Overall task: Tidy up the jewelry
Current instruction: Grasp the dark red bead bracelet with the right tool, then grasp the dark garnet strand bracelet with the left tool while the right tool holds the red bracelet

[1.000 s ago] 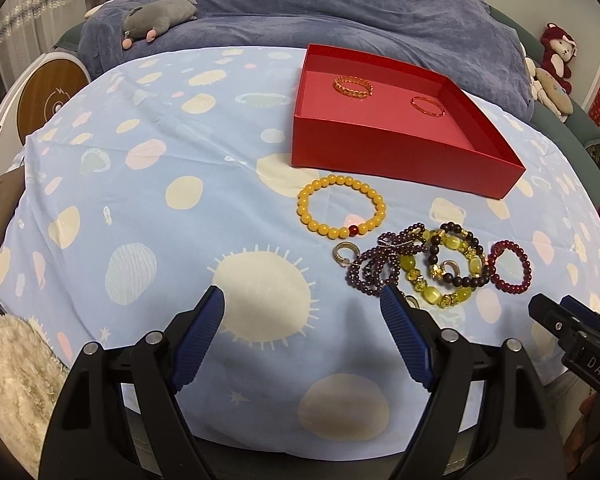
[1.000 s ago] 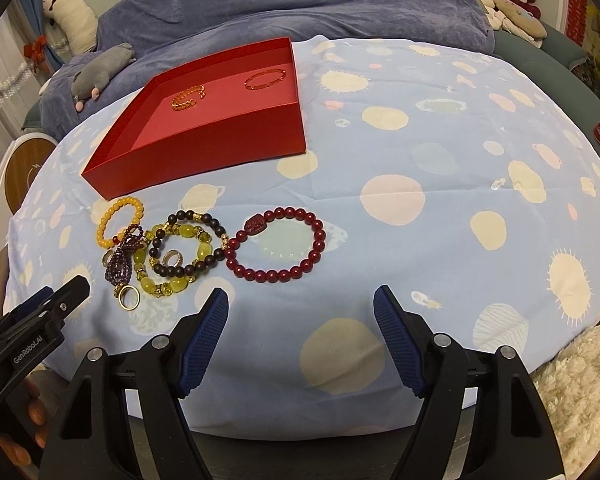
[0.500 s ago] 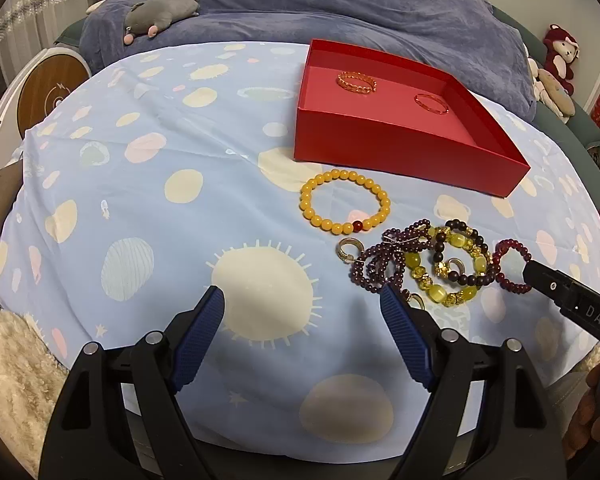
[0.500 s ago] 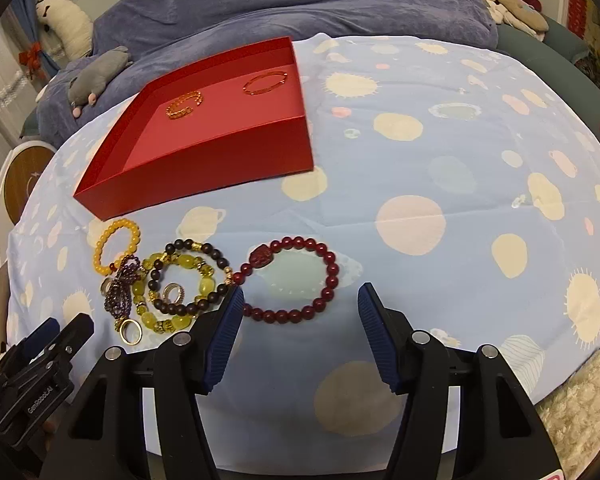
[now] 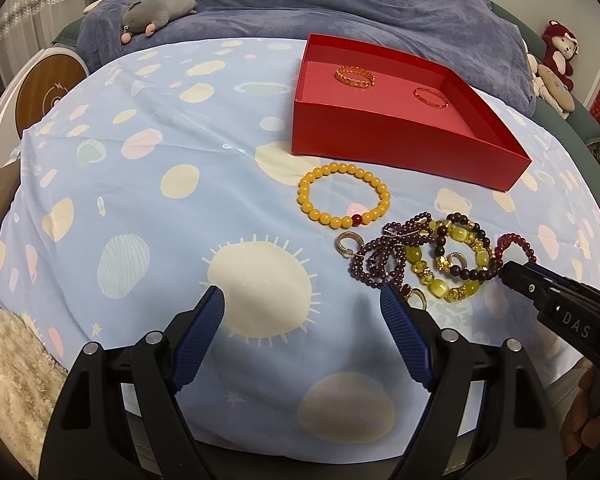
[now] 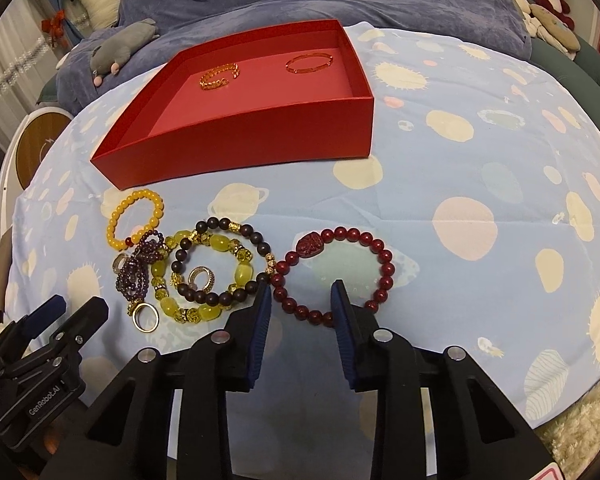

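While "GenRobot.AI" left claw (image 6: 60, 312) gapes, "DAS" right claw (image 6: 300, 300) closing around red bracelet (image 6: 336, 276).

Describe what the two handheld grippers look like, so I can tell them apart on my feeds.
Both are the same build: black plastic bodies with silver screws and two fingers lined with ribbed blue pads. The left gripper carries white "GenRobot.AI" lettering on its side; the right gripper shows "DAS" in white. No cables or sleeves are visible.

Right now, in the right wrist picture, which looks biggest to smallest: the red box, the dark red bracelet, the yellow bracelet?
1. red box
2. dark red bracelet
3. yellow bracelet, though it lies farther from the camera, so that gap is unsure.
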Demonstrator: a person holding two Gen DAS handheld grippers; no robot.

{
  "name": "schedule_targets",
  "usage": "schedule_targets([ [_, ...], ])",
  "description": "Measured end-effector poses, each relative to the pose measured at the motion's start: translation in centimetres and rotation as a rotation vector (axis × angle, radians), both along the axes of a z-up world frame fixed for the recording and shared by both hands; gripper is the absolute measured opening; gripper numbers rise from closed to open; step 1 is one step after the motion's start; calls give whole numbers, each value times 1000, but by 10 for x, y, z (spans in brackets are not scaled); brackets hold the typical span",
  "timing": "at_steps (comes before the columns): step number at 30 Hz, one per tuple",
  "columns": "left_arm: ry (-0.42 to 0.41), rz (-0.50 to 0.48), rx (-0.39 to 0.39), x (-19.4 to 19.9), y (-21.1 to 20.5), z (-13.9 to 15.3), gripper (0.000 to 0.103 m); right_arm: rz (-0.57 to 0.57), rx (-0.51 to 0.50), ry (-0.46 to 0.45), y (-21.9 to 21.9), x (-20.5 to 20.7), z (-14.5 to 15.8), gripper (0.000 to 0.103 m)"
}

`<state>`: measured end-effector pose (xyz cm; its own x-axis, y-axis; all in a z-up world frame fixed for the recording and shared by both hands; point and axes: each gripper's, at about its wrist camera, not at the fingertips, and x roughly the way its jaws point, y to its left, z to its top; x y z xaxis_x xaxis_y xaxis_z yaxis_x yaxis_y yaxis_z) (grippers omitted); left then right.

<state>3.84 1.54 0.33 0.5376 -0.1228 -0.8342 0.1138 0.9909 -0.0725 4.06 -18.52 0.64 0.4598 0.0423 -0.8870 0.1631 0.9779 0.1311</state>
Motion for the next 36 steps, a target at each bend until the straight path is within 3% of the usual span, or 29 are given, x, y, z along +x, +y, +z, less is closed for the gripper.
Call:
schedule_targets([
  [6,3,2,-2,1,1,-1,76,46,-58,2,7,-6,-2,24],
  [16,2,-4,2,1,-1,-2,76,39,-54,17,7,-27,-1,8],
  [25,-3,-43,-17,4,-12,3,76,24,-7,20,2,-34,-1,8],
  [34,22,-71,-58,19,-28,-3,60,14,10,13,1,-35,-2,8],
  [36,33,-76,-57,20,-30,-7,52,13,13,13,1,-35,-2,8],
])
